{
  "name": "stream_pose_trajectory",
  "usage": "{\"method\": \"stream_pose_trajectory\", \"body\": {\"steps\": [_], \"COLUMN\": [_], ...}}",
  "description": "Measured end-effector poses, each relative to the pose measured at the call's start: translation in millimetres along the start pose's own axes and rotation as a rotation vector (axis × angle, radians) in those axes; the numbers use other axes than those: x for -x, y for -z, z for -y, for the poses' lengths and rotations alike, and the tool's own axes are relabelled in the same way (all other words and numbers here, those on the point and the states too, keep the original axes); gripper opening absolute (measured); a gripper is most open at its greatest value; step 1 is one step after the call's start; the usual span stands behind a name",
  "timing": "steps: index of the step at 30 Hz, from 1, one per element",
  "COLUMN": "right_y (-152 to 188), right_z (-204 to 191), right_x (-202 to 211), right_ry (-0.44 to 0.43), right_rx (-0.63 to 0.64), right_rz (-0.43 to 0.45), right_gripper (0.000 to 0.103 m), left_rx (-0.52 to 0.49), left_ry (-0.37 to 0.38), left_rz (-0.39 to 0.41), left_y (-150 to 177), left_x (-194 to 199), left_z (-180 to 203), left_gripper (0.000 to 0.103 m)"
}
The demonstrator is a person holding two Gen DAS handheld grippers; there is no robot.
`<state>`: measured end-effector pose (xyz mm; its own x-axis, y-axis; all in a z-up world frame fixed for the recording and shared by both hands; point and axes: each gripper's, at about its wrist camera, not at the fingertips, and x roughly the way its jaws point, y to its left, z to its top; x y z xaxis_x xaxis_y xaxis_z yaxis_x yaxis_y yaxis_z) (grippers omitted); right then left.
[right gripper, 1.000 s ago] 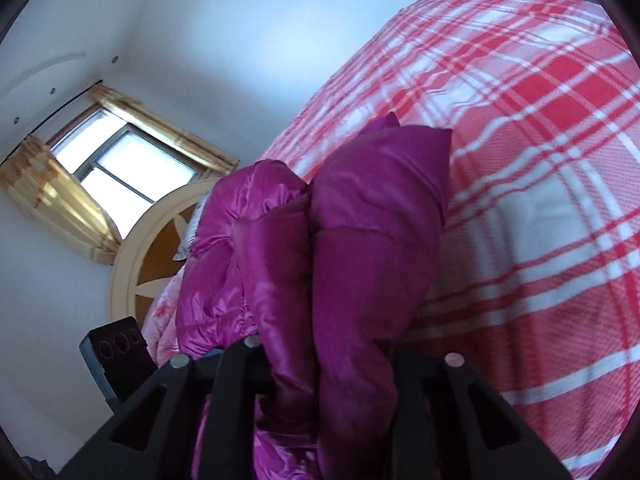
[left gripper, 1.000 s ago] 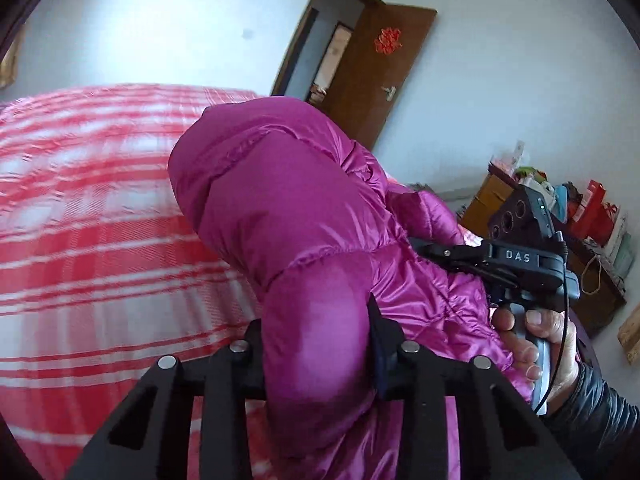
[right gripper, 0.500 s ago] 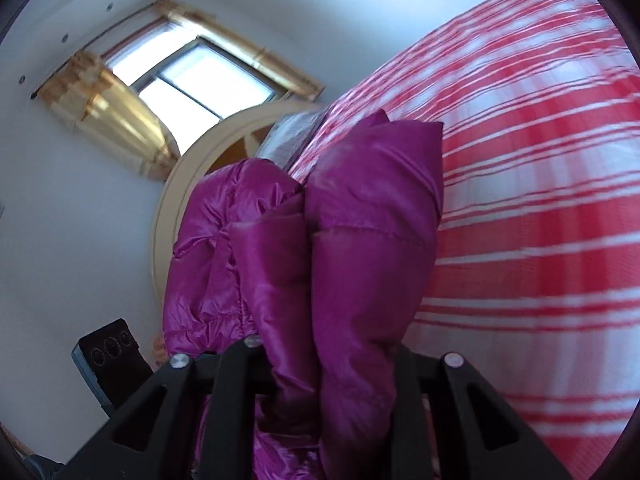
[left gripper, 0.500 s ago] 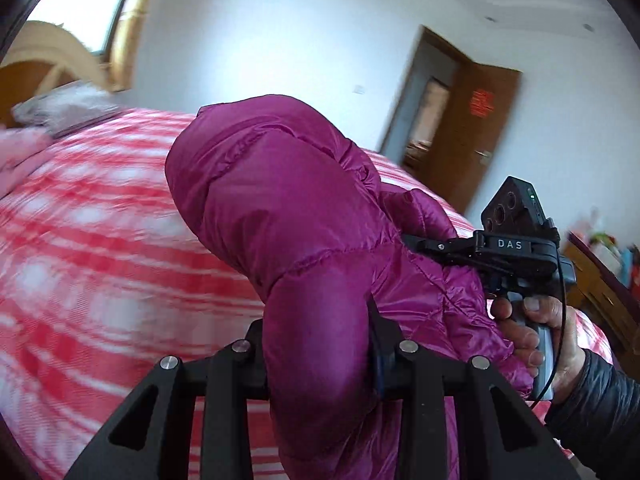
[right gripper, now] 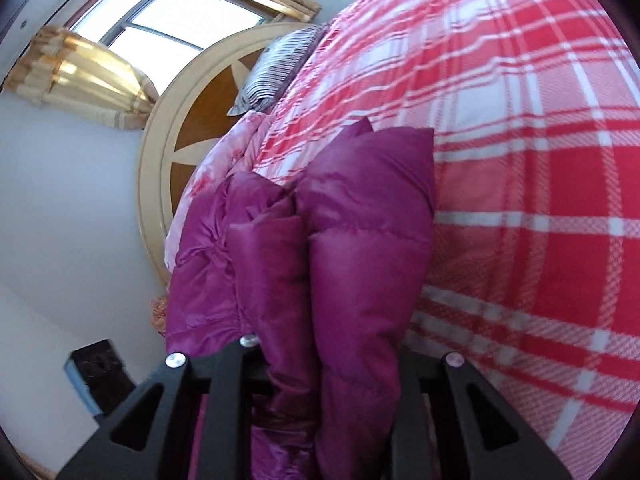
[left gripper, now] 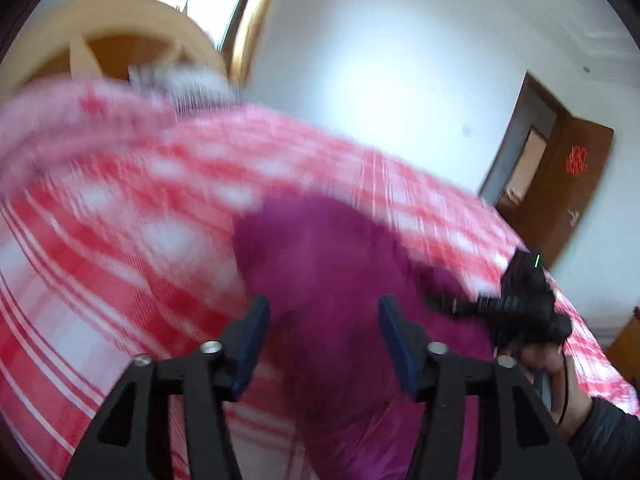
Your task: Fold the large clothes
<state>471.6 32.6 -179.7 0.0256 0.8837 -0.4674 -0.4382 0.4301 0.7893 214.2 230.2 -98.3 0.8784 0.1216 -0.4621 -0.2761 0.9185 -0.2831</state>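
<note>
The left hand-held gripper is letting go: its jaws are spreading apart, with the magenta puffer jacket bulging between the blue pads but apparently no longer pinched. The right hand-held gripper is pinching a thick, doubled bunch of the same jacket, which stands up ahead of it over the red plaid bed. From the left view the right hand-held gripper sits at the jacket's far edge, held by a person's hand.

I'd judge this the laying-down step of a fold. To do it well, the right side should release only once its layers rest flat on the bed, edges lined up, so the slippery, puffy fabric doesn't spring open or slide.
</note>
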Motion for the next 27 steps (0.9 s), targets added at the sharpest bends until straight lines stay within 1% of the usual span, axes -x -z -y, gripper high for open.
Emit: {"method": "stream_pose_trajectory", "body": {"steps": [1, 2, 3, 4, 6, 7, 8, 9, 10, 13, 15, 16, 17, 19, 21, 22, 23, 24, 25, 26, 27], "right_y": [0, 1, 5, 5, 8, 10, 10, 10, 11, 19, 24, 25, 27, 34, 36, 34, 33, 29, 26, 23, 23], "right_z": [4, 6, 5, 0, -11, -14, -18, -26, -37, -83, -113, -126, -134, -150, -149, -140, -129, -107, -86, -60, -48], "right_x": [3, 5, 7, 7, 10, 17, 23, 34, 45, 74, 83, 83, 81, 72, 58, 47, 39, 31, 27, 22, 20], "right_ry": [0.005, 0.005, 0.010, 0.028, 0.071, 0.100, 0.133, 0.162, 0.183, 0.250, 0.295, 0.297, 0.280, 0.206, 0.099, 0.103, 0.141, 0.182, 0.198, 0.191, 0.177], "right_rx": [-0.011, -0.016, -0.009, 0.011, 0.040, 0.050, 0.063, 0.086, 0.119, 0.252, 0.331, 0.356, 0.372, 0.400, 0.383, 0.346, 0.315, 0.240, 0.163, 0.069, 0.033], "right_rz": [0.001, 0.002, 0.002, 0.003, 0.014, 0.035, 0.069, 0.116, 0.157, 0.277, 0.340, 0.354, 0.353, 0.334, 0.266, 0.239, 0.238, 0.237, 0.233, 0.232, 0.235], "right_gripper": [0.024, 0.025, 0.027, 0.029, 0.038, 0.041, 0.044, 0.044, 0.045, 0.046, 0.046, 0.046, 0.046, 0.046, 0.044, 0.044, 0.046, 0.046, 0.043, 0.035, 0.030], "left_rx": [-0.013, -0.023, -0.054, -0.090, -0.166, -0.182, -0.185, -0.173, -0.159, -0.158, -0.154, -0.153, -0.153, -0.137, -0.120, -0.112, -0.107, -0.091, -0.075, -0.062, -0.070], "left_ry": [-0.026, -0.038, -0.038, -0.044, -0.115, -0.135, -0.153, -0.152, -0.145, -0.159, -0.167, -0.173, -0.180, -0.186, -0.198, -0.224, -0.235, -0.226, -0.214, -0.207, -0.210], "left_rz": [0.057, 0.081, 0.079, 0.054, -0.033, -0.072, -0.125, -0.167, -0.175, -0.162, -0.161, -0.164, -0.163, -0.141, -0.118, -0.117, -0.128, -0.149, -0.161, -0.169, -0.169], "left_y": [-7, -11, -14, -16, -11, -7, -2, 4, 7, 15, 16, 16, 16, 14, 10, 10, 10, 11, 10, 12, 13], "left_x": [3, 0, -11, -24, -65, -83, -100, -111, -117, -105, -104, -102, -97, -88, -80, -80, -83, -89, -93, -96, -96], "left_z": [9, 11, 18, 20, 32, 28, 25, 20, 18, 15, 15, 15, 17, 19, 19, 17, 14, 9, 4, 3, 5], "left_gripper": [0.082, 0.090, 0.090, 0.090, 0.090, 0.090, 0.090, 0.090, 0.090, 0.090, 0.090, 0.090, 0.090, 0.090, 0.090, 0.090, 0.090, 0.090, 0.090, 0.090, 0.090]}}
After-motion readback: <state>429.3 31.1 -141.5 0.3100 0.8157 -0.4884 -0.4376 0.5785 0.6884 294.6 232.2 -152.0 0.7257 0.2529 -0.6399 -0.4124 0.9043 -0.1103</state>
